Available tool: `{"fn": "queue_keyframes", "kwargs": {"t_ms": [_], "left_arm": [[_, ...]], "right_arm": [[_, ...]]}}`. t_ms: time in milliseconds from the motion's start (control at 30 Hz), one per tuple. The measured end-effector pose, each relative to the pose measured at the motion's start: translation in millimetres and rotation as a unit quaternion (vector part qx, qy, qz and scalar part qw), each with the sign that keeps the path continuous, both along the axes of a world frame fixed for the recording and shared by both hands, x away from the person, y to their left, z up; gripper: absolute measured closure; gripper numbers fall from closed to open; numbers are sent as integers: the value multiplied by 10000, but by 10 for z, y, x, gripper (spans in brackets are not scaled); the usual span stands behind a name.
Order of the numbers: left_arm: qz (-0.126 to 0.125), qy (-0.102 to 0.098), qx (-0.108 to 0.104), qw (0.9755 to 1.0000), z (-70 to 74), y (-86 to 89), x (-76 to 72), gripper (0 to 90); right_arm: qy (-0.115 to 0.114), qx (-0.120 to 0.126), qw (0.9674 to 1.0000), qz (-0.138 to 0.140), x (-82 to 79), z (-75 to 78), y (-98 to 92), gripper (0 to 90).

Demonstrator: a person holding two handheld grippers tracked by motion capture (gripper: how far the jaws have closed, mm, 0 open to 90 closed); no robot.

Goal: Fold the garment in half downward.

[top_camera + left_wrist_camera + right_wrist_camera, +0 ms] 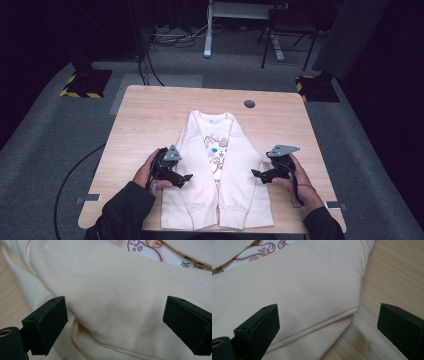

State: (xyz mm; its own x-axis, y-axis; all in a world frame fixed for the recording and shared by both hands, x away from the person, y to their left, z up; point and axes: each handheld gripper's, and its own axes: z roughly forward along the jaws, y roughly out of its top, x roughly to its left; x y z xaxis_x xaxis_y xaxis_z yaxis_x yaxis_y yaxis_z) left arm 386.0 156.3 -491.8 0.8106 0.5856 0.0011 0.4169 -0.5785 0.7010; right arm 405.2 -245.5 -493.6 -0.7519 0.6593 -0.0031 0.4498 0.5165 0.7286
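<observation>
The cream sweatshirt (215,170) is lying flat in the middle of the wooden counter (150,125), collar pointing away from you, hem near your edge, and both sleeves are already folded in over the body so the cuffs are sitting side by side down by the hem. The cartoon cat print (216,150) is peeking out in the gap between them.

Your left gripper (181,178) is hovering over the left folded sleeve with its jaws spread wide, nothing in them. Same for the right gripper (259,174): jaws wide apart, holding nothing, sitting right at the sweatshirt's right edge, half over fabric and half over bare counter in the right gripper view.

Stuff I'd be watching out for if you're going for the next fold:

- The fabric is stacked in layers here. If you're pinching only the top sleeve layer, you're probably dragging the sleeve back open instead of lifting the body.
- The right one is straddling the edge, so closing there could mean catching just a sliver of seam and having it slip out mid-lift.
- If the two sides aren't grabbing at matching spots, the fold is likely coming out skewed.
- Closing low could mean scraping the counter and bunching the cloth.
</observation>
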Motion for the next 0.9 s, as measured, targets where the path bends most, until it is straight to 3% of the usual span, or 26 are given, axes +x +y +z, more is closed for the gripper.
{"fn": "queue_keyframes", "kwargs": {"t_ms": [267, 700, 900], "left_arm": [[108, -36, 39, 9999, 6, 24, 72, 59], [290, 127, 58, 9995, -24, 157, 183, 60], [335, 139, 313, 9989, -91, 148, 183, 60]], "right_arm": [[-41, -63, 10000, -13, 48, 5, 17, 38], [-28, -44, 10000, 1, 116, 33, 102, 40], [26, -168, 9998, 55, 125, -11, 145, 40]]}}
